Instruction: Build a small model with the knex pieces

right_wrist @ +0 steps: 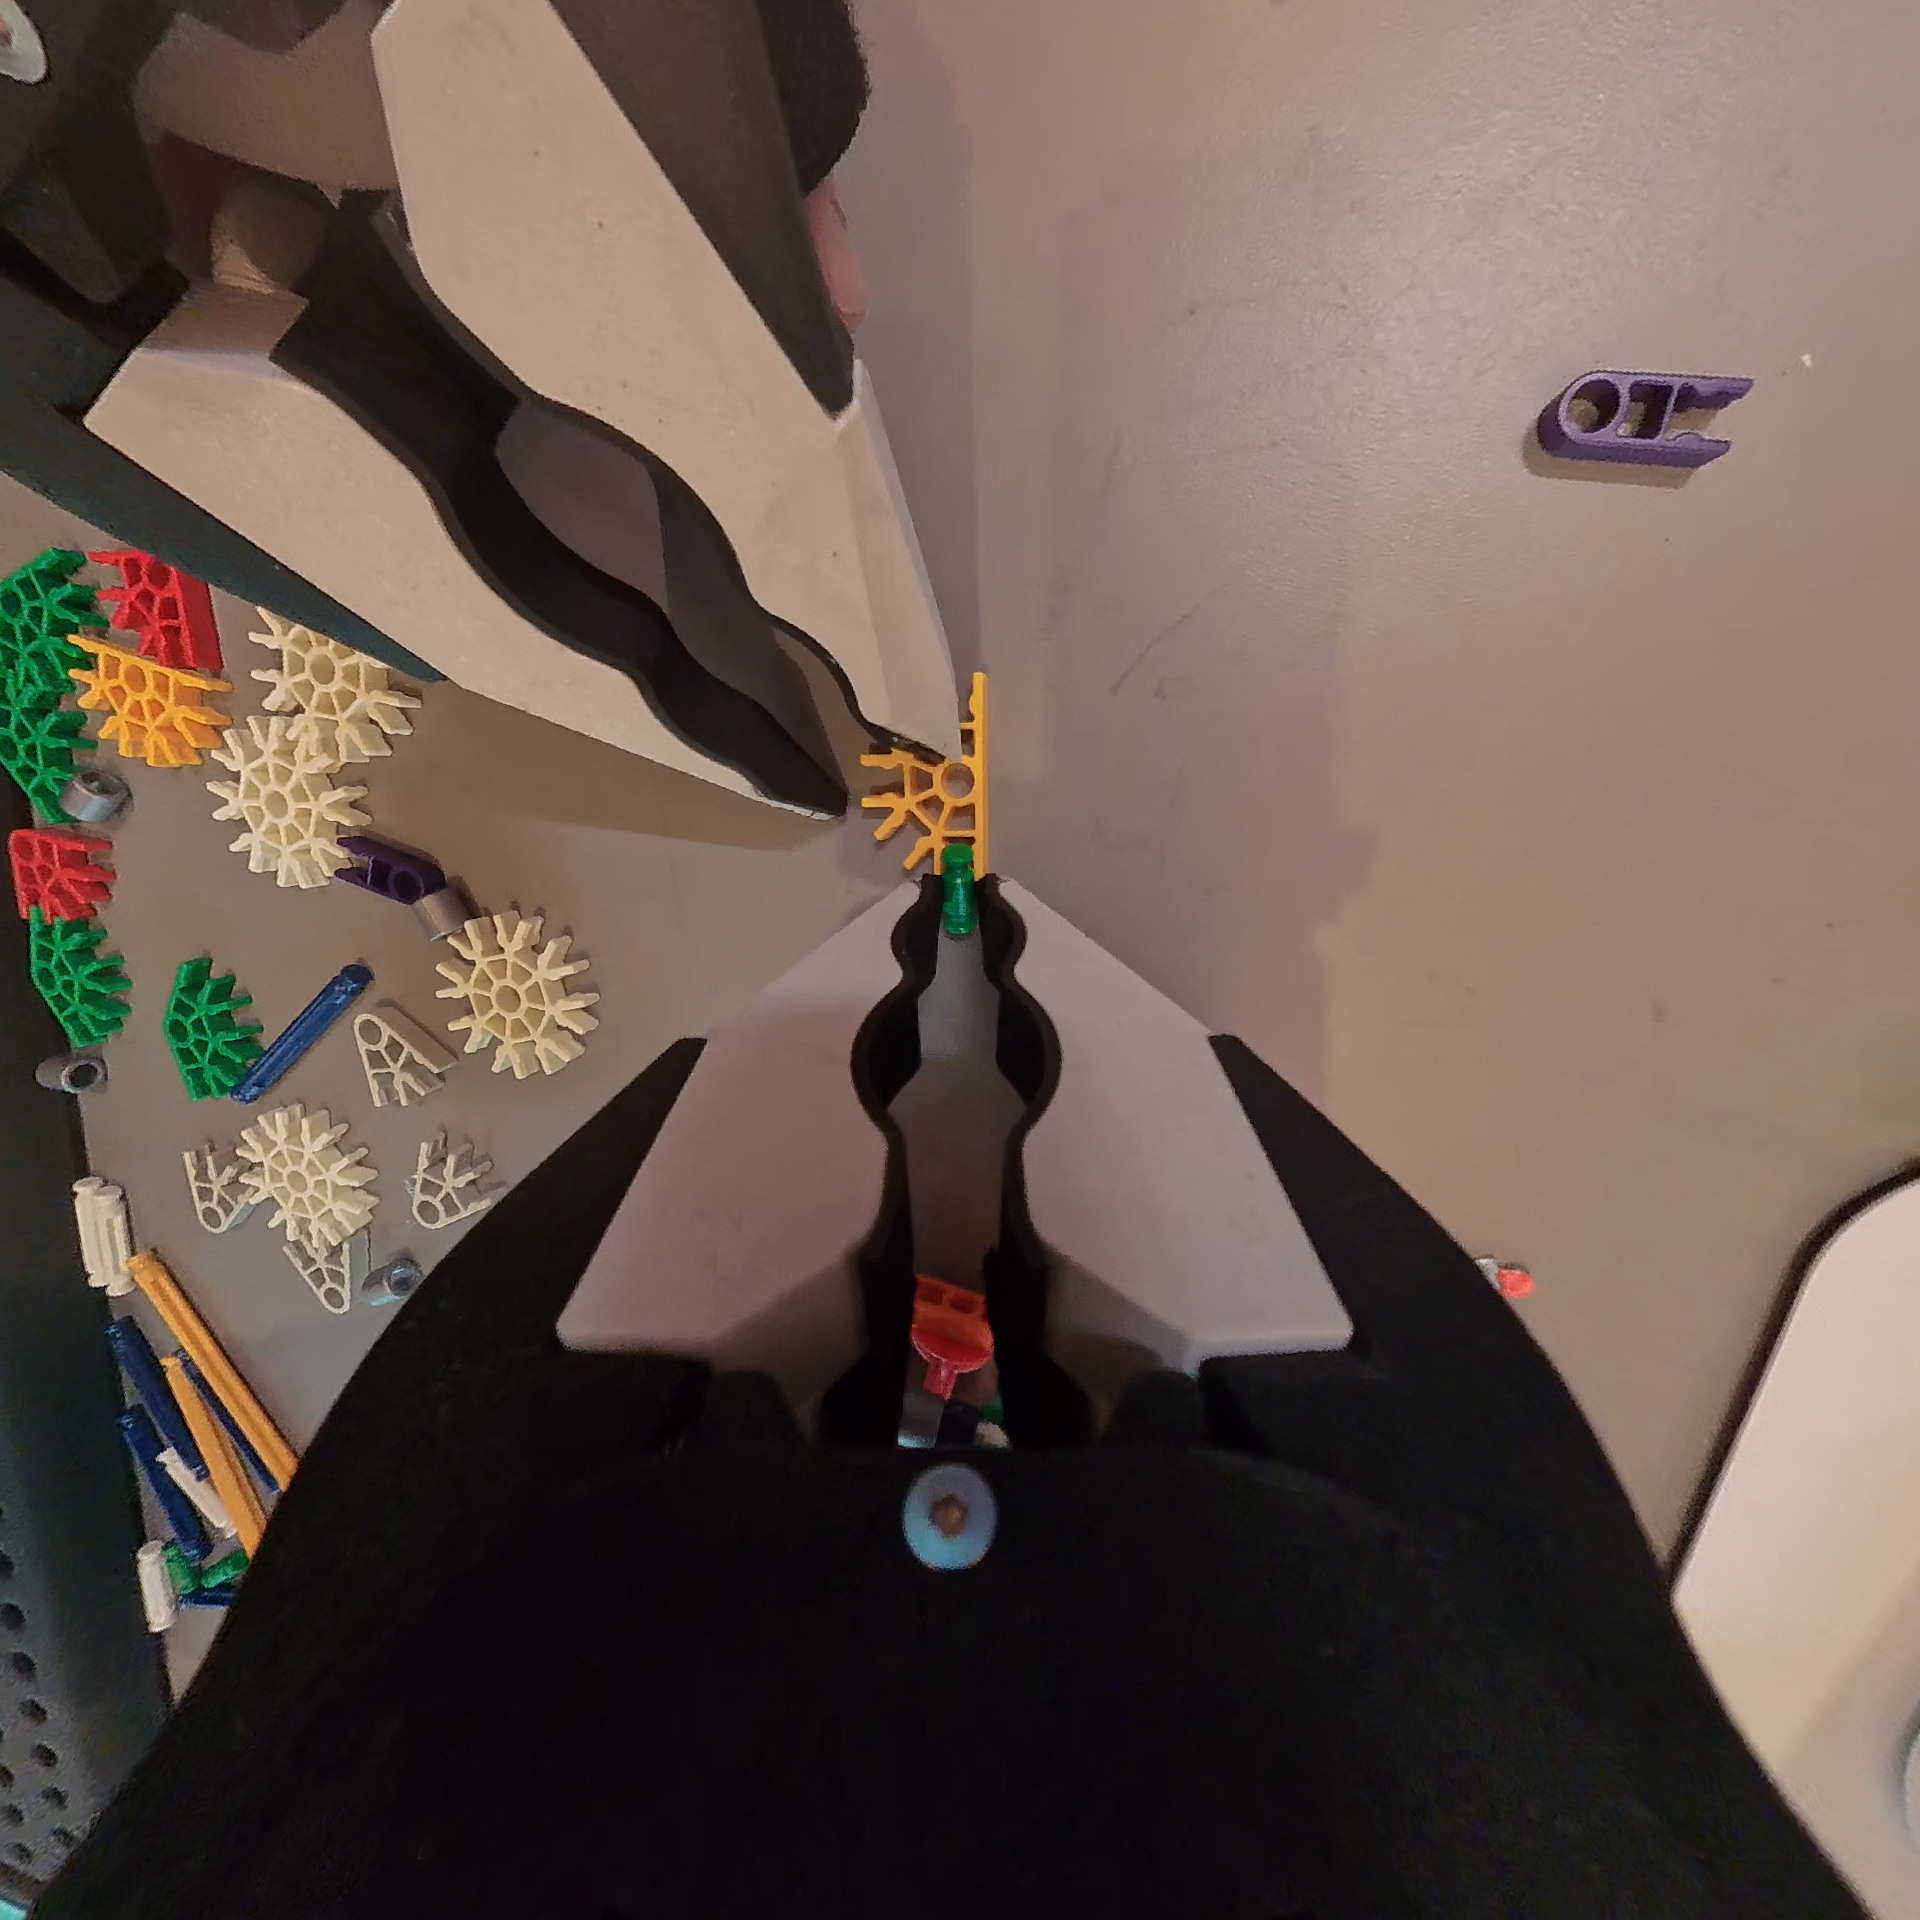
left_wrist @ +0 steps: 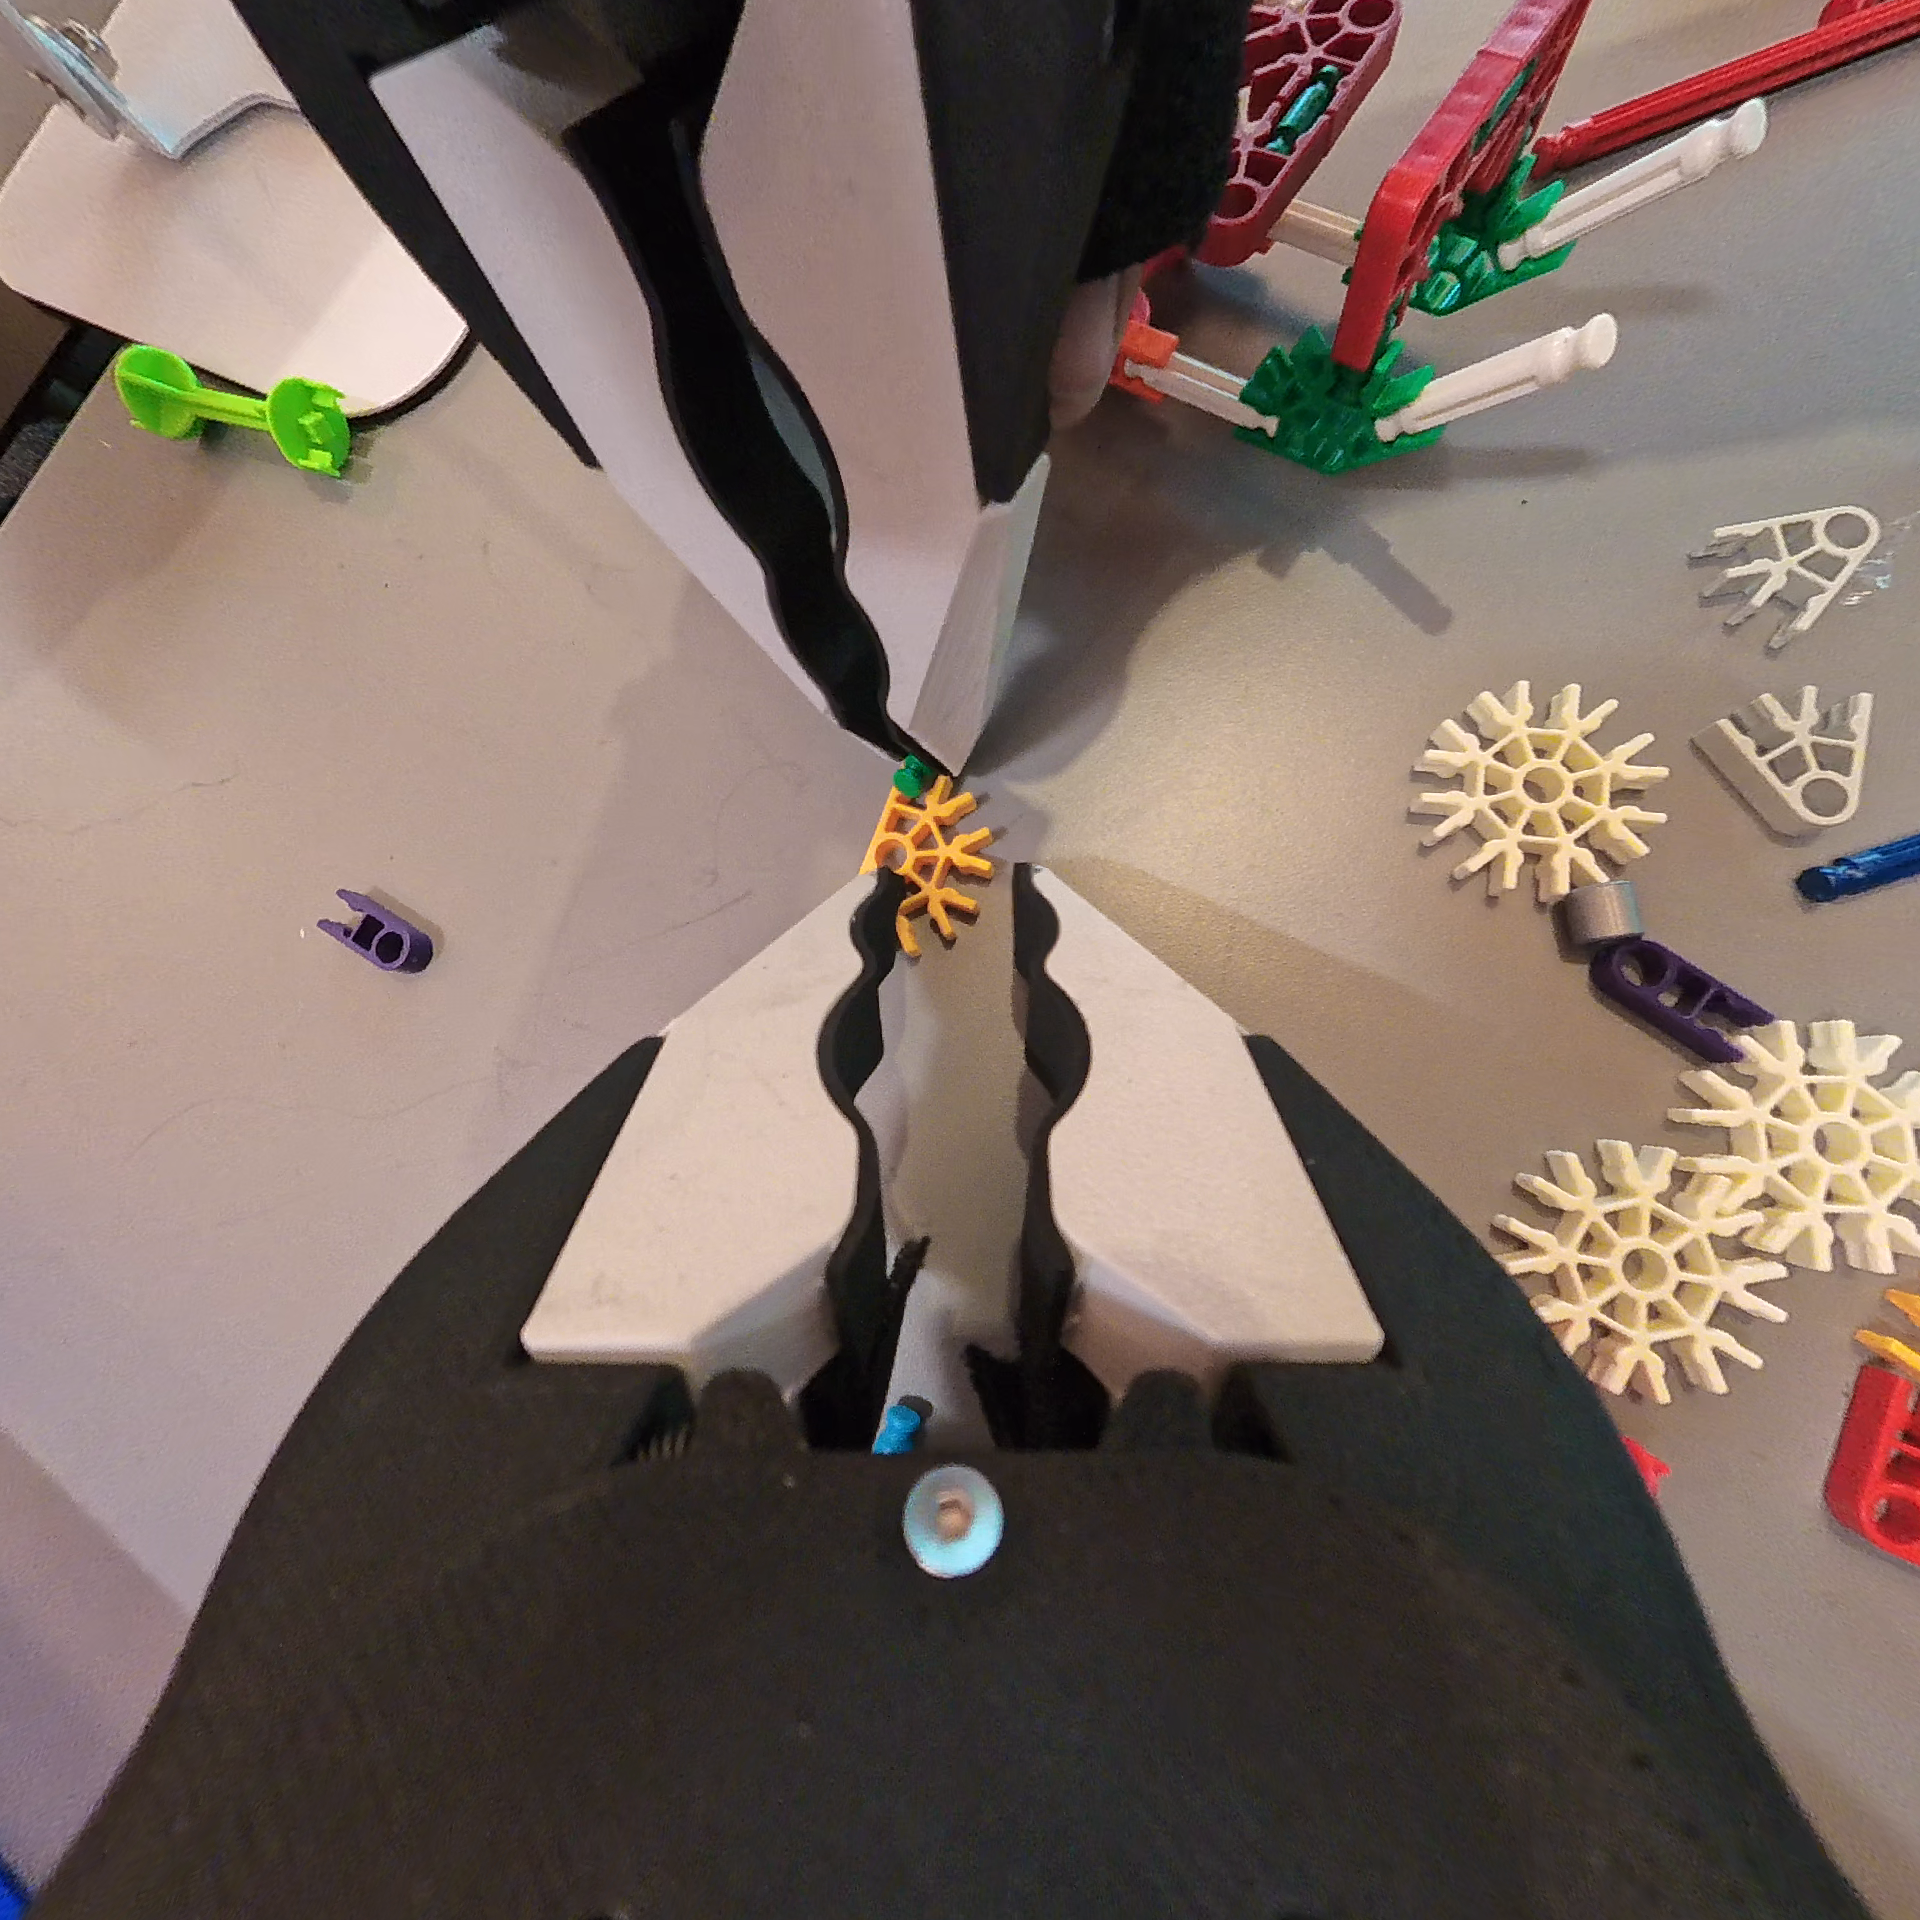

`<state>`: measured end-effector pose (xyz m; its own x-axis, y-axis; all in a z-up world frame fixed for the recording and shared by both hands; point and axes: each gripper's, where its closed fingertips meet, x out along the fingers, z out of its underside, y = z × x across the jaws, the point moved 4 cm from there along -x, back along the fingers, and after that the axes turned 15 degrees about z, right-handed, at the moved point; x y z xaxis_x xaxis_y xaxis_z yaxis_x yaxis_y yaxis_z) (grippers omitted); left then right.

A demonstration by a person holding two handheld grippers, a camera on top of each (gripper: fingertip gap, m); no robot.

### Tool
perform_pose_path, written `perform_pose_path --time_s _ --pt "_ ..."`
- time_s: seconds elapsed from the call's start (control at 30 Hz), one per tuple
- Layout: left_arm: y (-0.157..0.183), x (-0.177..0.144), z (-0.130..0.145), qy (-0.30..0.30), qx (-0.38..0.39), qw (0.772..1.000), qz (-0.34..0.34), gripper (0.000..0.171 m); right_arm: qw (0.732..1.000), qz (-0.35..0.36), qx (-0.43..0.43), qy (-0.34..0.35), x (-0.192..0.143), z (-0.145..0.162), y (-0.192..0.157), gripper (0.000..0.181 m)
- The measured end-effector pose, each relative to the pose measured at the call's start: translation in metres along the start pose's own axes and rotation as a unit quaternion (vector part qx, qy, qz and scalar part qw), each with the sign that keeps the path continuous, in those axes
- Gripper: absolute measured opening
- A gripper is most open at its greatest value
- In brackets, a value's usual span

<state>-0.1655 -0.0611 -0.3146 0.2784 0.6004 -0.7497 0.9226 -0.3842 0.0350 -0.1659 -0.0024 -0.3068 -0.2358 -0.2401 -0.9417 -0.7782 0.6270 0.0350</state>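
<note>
A small yellow half-snowflake connector (left_wrist: 928, 860) sits between the fingertips of my left gripper (left_wrist: 951, 883), which closes on its edges just above the grey table. My right gripper (right_wrist: 958, 883) is shut on a short green rod (right_wrist: 957, 891). The rod's tip meets a slot of the yellow connector (right_wrist: 935, 790). The two grippers face each other tip to tip. In the left wrist view the right gripper (left_wrist: 925, 753) comes down from the top with the green rod (left_wrist: 912, 774) at its tip. In the right wrist view the left gripper (right_wrist: 883, 779) comes in from the upper left.
A purple clip (left_wrist: 379, 930) lies alone on the table (left_wrist: 416, 675), and a lime green piece (left_wrist: 234, 410) sits by a white base (left_wrist: 208, 260). A red, green and white built frame (left_wrist: 1403, 260) stands far right. White snowflake connectors (left_wrist: 1538, 790) and loose rods (right_wrist: 208, 1371) lie nearby. Left and right tips are no more than a few centimetres apart. Both grippers' tips are roughly 11 cm from the purple clip (left_wrist: 379, 930). It is also in sight in the right wrist view (right_wrist: 1628, 426).
</note>
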Motion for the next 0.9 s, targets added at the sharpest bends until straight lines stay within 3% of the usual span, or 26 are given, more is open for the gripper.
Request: perform_pose_path --time_s 0.57,0.9 --pt "-0.0016 0.0012 -0.0013 -0.001 0.020 1.000 0.019 0.019 0.998 -0.036 0.029 -0.044 0.0006 0.0000 0.0022 0.004" --pt "-0.0047 0.0013 -0.0019 0.000 0.024 1.000 0.017 0.017 0.986 -0.078 0.055 -0.135 0.0038 -0.0055 0.0049 0.004"
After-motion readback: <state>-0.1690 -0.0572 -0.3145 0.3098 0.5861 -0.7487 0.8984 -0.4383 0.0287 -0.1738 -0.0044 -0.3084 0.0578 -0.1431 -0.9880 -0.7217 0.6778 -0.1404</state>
